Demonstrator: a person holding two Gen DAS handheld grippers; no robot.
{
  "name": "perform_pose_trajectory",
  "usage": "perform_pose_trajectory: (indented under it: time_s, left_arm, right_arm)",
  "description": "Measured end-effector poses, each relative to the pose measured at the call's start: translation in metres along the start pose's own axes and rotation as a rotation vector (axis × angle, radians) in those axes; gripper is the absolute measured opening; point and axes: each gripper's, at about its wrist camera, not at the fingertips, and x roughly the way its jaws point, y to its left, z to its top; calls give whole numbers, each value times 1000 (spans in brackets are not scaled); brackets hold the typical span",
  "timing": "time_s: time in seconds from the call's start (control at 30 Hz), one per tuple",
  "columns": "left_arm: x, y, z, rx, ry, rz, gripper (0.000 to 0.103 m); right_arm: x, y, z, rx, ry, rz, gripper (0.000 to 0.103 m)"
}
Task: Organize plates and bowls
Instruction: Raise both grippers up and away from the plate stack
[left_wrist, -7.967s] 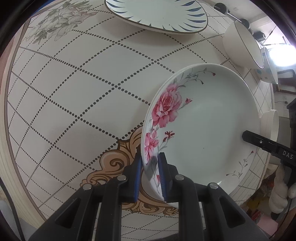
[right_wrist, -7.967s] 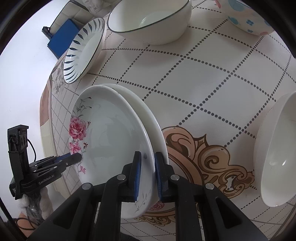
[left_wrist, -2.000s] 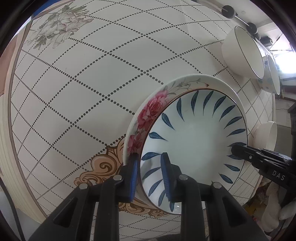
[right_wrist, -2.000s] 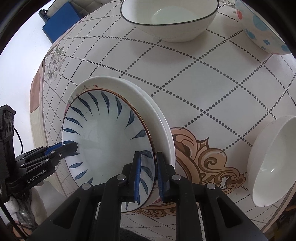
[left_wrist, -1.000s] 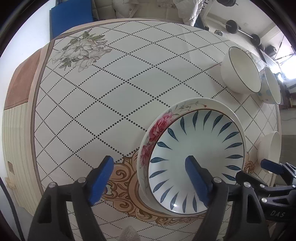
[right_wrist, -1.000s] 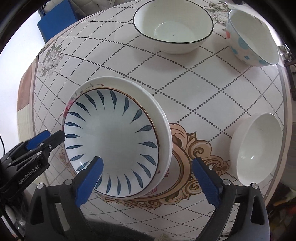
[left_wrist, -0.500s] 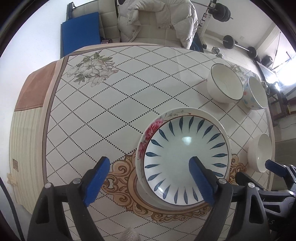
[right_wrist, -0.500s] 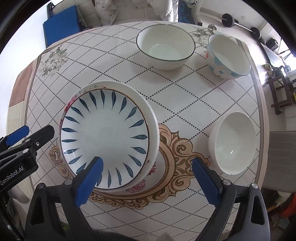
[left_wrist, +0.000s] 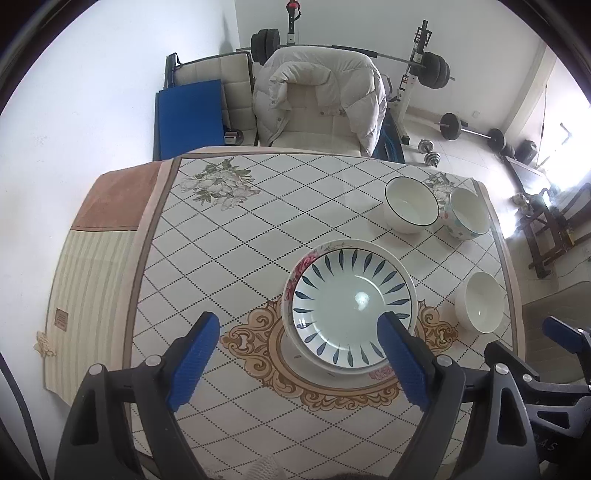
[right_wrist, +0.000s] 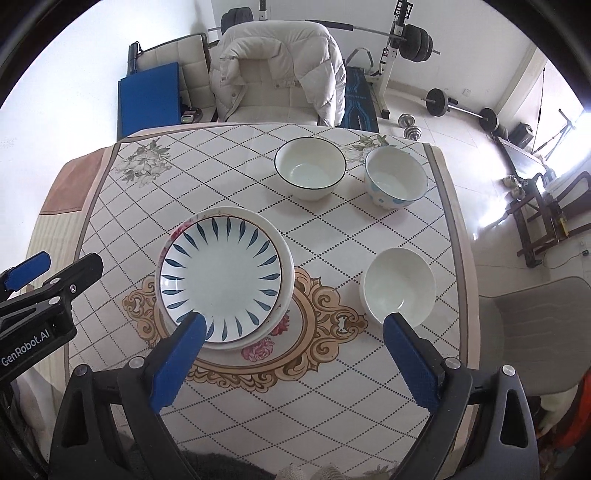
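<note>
Table (left_wrist: 258, 236) has a cream cloth with a dotted diamond grid, grey flower prints at the far corners and a gold scroll medallion near me. Behind it I see a chair with a white puffer jacket (left_wrist: 317, 99) draped over it, a blue mat (left_wrist: 188, 118) against the wall, a barbell rack (left_wrist: 417, 62) and loose dumbbells on the tile floor. Versus a second ago, both cameras take in far more of the room and the table looks smaller; the plate stack sits unmoved on the medallion. Two seconds back both grippers were clamped on the blue-leaf plate's rim. Left gripper (left_wrist: 299, 354) is now released, jaws wide, nothing between the pads; right gripper (right_wrist: 291, 350) likewise spread and empty. Count: three plates in one stack, blue-leaf plate (right_wrist: 221, 280) on top, rose plate (right_wrist: 177, 230) under it, a plain white plate's rim at the bottom; three bowls, black-rimmed bowl (right_wrist: 310, 166), blue-dotted bowl (right_wrist: 395, 181), plain white bowl (right_wrist: 399, 288), all apart from the stack.
</note>
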Motion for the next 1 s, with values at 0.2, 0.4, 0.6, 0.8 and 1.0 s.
perform_pose_trajectory:
  time_s: [0.2, 0.4, 0.6, 0.8, 1.0]
  left_arm:
    - [-41, 6, -14, 38, -51, 10, 87]
    - [-74, 12, -30, 66, -98, -6, 87]
    - [-88, 18, -39, 95, -118, -36, 87]
    - [-84, 20, -41, 102, -109, -56, 87]
    - [-66, 6, -31, 126, -44, -135, 87]
  right_arm:
    - [-53, 2, -23, 16, -74, -13, 98]
    - [-95, 11, -42, 48, -118, -40, 98]
    - [-118, 24, -60, 80, -135, -50, 98]
    - [-125, 34, -74, 111, -133, -55, 98]
    - [-120, 18, -75, 172, -153, 14, 98]
